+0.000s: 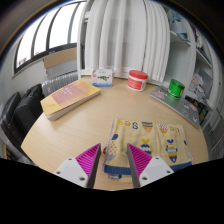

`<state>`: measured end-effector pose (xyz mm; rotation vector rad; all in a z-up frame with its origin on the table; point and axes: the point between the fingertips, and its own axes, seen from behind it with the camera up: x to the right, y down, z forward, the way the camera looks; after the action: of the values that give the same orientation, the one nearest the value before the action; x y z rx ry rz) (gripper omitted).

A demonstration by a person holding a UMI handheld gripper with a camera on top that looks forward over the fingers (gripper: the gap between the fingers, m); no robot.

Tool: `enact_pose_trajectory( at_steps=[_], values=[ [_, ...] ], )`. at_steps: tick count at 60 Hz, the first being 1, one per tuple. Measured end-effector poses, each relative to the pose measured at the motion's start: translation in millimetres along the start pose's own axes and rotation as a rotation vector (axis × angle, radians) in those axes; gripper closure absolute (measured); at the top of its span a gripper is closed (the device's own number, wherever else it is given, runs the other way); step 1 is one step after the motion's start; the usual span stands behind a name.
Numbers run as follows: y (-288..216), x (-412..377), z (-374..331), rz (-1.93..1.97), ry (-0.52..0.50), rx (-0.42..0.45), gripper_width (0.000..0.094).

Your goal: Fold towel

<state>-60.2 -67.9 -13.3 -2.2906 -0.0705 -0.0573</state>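
A patterned towel (150, 138), cream with coloured figures and blue bands, lies flat on the round wooden table (95, 120), just ahead of my fingers. Its near left corner reaches in between the two fingers. My gripper (113, 160) is open, with the pink pads (89, 157) spread wide apart on either side of that corner. The fingers hover low over the table's near edge and neither pad presses on the cloth.
A stack of folded cloths or books (69, 98) sits at the left. A small box (102, 76), a red and white tub (137, 79) and a green cup (176, 88) on a tray stand at the far side. Chairs surround the table.
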Motion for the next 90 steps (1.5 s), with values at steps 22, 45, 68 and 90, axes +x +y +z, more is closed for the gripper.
enact_pose_trajectory(
  at_steps=[22, 45, 68, 90],
  values=[
    [-11, 12, -4, 0.051, -0.023, -0.011, 0.0906],
    [-64, 151, -56, 0.2, 0.016, 0.093, 0.0904],
    [-1, 217, -53, 0.299, 0.008, -0.079, 0.0109],
    [-8, 247, -118, 0.363, 0.021, -0.027, 0.0103]
  ],
)
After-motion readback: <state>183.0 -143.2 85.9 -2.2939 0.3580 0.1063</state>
